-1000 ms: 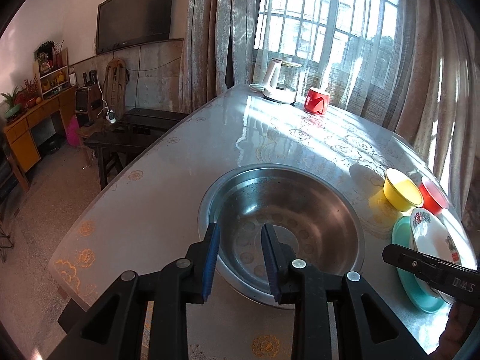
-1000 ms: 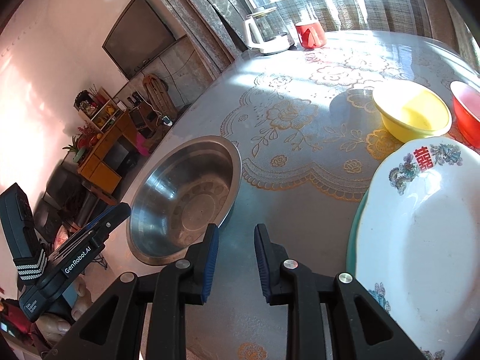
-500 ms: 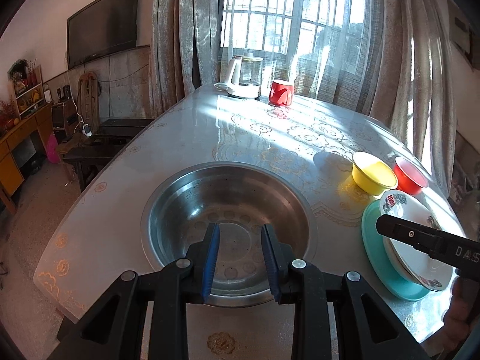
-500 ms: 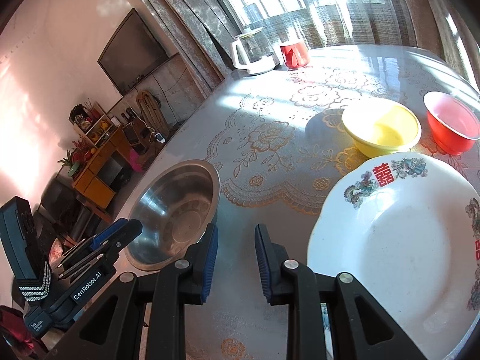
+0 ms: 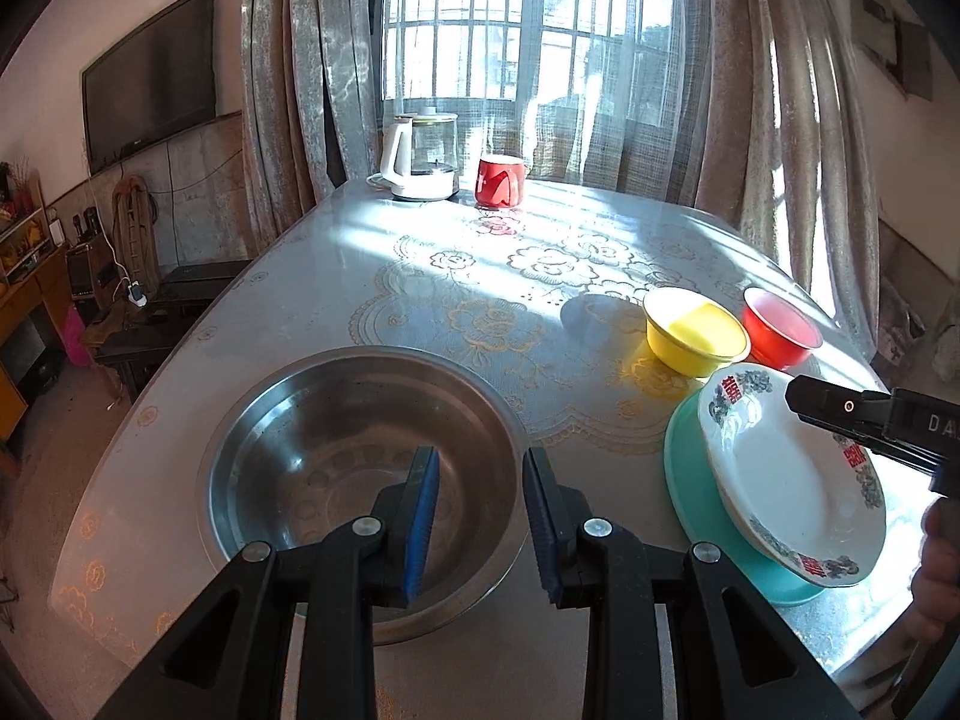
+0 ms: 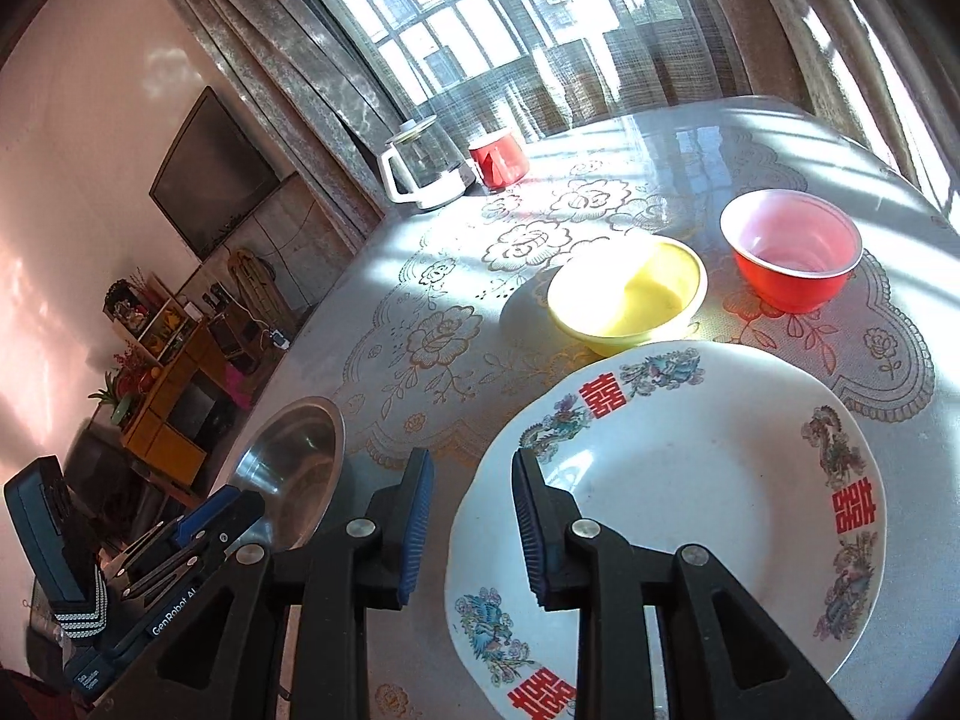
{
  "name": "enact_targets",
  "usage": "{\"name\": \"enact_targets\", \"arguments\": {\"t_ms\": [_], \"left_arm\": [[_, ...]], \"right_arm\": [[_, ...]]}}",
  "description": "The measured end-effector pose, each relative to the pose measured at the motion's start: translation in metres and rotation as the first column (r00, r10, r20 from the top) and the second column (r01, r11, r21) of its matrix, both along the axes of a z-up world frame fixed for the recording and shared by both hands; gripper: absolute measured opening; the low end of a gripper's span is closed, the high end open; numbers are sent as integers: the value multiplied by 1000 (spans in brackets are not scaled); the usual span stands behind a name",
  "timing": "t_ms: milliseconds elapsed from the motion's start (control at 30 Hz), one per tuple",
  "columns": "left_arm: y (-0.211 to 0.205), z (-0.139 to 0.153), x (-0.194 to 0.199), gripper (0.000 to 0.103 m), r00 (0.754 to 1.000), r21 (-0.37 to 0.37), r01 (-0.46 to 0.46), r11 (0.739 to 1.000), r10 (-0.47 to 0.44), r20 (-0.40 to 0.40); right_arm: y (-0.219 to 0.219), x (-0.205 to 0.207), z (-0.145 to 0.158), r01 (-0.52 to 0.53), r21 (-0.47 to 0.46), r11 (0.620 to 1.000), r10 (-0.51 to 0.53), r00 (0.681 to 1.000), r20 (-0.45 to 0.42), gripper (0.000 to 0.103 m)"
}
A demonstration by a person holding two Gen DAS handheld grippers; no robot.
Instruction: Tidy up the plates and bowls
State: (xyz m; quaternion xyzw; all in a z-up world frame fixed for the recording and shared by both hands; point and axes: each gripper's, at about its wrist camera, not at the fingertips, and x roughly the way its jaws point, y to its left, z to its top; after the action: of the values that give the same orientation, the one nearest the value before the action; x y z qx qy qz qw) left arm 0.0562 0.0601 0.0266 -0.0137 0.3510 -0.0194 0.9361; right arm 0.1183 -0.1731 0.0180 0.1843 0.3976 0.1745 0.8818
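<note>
A large steel basin (image 5: pixel 336 456) sits on the table's near left; it also shows in the right wrist view (image 6: pixel 294 468). My left gripper (image 5: pixel 480 510) is open and empty above the basin's right rim. A white patterned plate (image 5: pixel 786 480) lies on a teal plate (image 5: pixel 690 492) at the right. A yellow bowl (image 5: pixel 696 330) and a red bowl (image 5: pixel 780 330) stand behind them. My right gripper (image 6: pixel 471 516) is open and empty over the left rim of the white plate (image 6: pixel 690 498), with the yellow bowl (image 6: pixel 630 294) and the red bowl (image 6: pixel 792 252) beyond.
A kettle (image 5: pixel 423 156) and a red mug (image 5: pixel 498 180) stand at the table's far edge by the curtained window. A lace-patterned cover lies on the table (image 5: pixel 480 300). A bench (image 5: pixel 156 324) and a cabinet stand on the floor to the left.
Both grippers have swung to the right. The left one now sits over the basin's right rim; the right one has moved from the bare table to over the white plate's left rim.
</note>
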Motion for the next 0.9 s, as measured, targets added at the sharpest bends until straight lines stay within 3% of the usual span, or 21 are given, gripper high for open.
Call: {"name": "enact_targets", "arguments": {"t_ms": [633, 900], "left_arm": [[-54, -3, 43, 30, 993, 16, 113, 993, -112, -48], [-65, -9, 71, 30, 989, -12, 98, 995, -99, -114]], "right_arm": [[-66, 24, -10, 160, 28, 987, -158, 986, -61, 28], [-76, 43, -12, 179, 19, 984, -176, 978, -112, 28]]}}
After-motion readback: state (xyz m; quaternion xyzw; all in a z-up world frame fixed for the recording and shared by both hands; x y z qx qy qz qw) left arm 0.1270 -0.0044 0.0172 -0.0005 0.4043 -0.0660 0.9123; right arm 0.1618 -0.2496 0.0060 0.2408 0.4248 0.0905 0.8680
